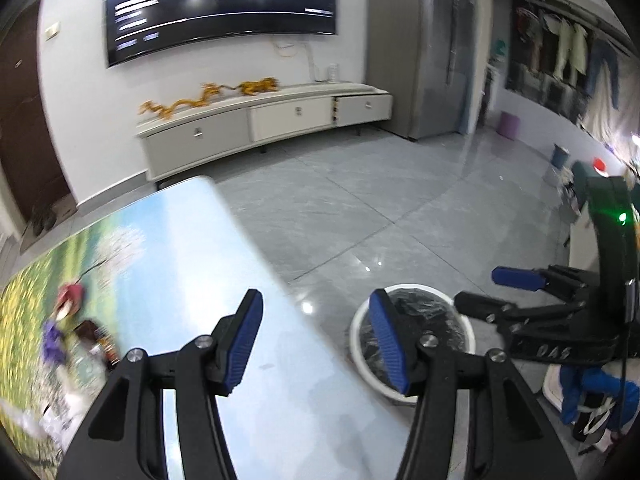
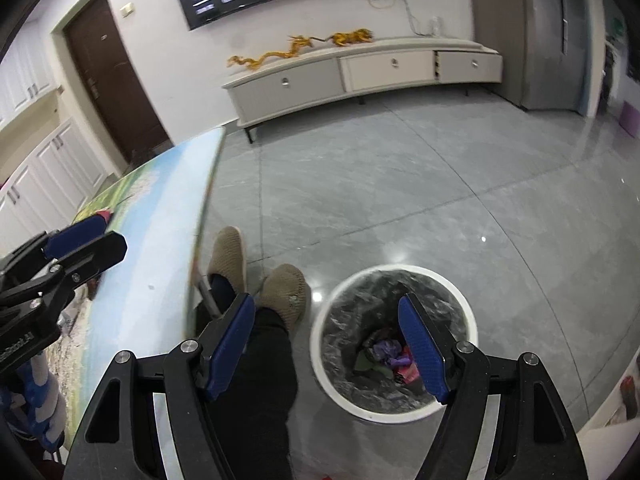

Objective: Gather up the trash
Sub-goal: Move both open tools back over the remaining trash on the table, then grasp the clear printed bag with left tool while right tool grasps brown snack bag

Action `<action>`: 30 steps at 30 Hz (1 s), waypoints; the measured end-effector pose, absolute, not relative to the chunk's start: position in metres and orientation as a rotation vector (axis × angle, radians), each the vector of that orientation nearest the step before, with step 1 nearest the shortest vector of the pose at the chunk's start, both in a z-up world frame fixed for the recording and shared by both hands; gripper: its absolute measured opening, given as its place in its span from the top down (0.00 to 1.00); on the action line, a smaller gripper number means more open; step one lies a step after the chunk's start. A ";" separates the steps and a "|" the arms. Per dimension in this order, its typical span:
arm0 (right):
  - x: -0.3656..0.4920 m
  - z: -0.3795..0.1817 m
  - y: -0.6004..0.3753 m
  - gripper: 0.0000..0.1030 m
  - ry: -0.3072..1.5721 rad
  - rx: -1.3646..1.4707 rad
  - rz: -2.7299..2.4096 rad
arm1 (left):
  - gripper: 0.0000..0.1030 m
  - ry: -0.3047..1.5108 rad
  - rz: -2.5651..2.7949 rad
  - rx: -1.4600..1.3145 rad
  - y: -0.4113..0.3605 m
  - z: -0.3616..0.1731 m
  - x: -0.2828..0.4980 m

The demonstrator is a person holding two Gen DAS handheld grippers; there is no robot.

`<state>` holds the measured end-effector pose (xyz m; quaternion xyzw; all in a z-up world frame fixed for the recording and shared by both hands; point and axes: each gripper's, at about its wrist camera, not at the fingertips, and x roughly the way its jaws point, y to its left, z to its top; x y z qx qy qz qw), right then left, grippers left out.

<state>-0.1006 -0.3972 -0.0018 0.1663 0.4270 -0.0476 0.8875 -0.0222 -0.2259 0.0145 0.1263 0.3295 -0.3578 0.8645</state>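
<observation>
Trash point(image 2: 386, 356) in bin point(image 2: 336, 384), below empty right gripper point(image 2: 332, 348)

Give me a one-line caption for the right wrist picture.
Empty right gripper open above a lined white bin with wrappers inside, beside slippered feet.

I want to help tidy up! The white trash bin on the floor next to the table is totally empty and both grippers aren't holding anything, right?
Not quite. The white trash bin already has crumpled wrappers at the bottom, as the right wrist view shows. The rest is right: it stands on the floor beside the table, and the left gripper and right gripper hold nothing.
</observation>
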 end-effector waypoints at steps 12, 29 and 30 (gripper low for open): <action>-0.020 0.021 -0.264 0.28 0.893 0.202 0.221 | 0.48 0.749 -0.384 0.147 -0.030 -0.018 0.024; 0.063 -0.007 -0.117 0.42 0.990 0.090 0.484 | 0.38 0.870 -0.408 -0.046 0.039 -0.062 0.035; 0.065 -0.009 -0.114 0.46 0.996 0.085 0.484 | 0.39 0.875 -0.413 -0.057 0.039 -0.062 0.034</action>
